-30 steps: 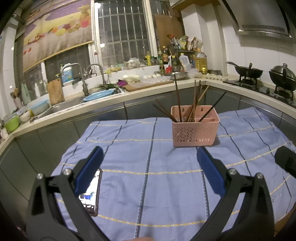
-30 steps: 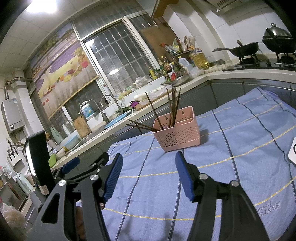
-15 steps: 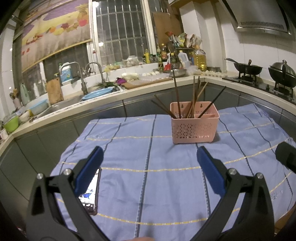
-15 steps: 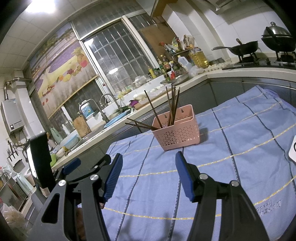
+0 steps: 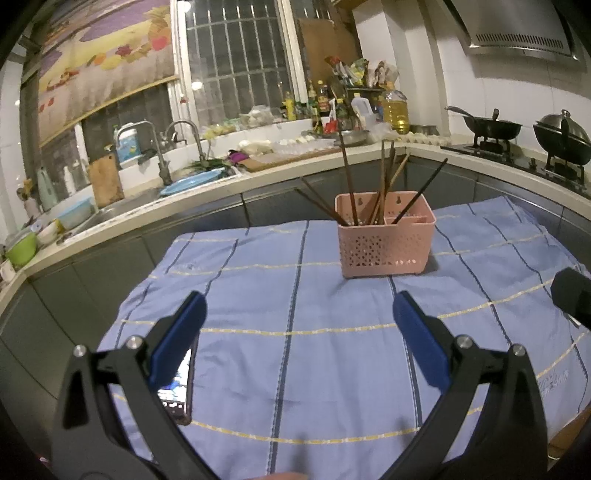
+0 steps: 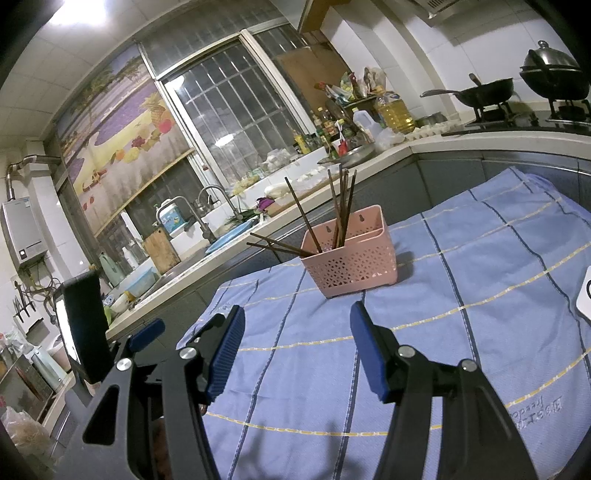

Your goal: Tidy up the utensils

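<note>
Two hand-held grippers are being held over the blue-clothed table (image 5: 295,369), both with jaws spread wide and nothing between them: the left hand-held gripper (image 5: 297,325) and the right hand-held gripper (image 6: 297,347). Several chopsticks (image 5: 349,192) are being kept in the pink basket (image 5: 386,243), which is standing well ahead of both. A phone (image 5: 181,391) is lying beneath the left finger.

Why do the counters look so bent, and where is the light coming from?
Both wrist views use fisheye lenses, so the counter edge bows and the corners go black. In the right wrist view a ceiling light glares white at top left, and the pink basket casts a soft shadow to its right on the blue cloth.
</note>
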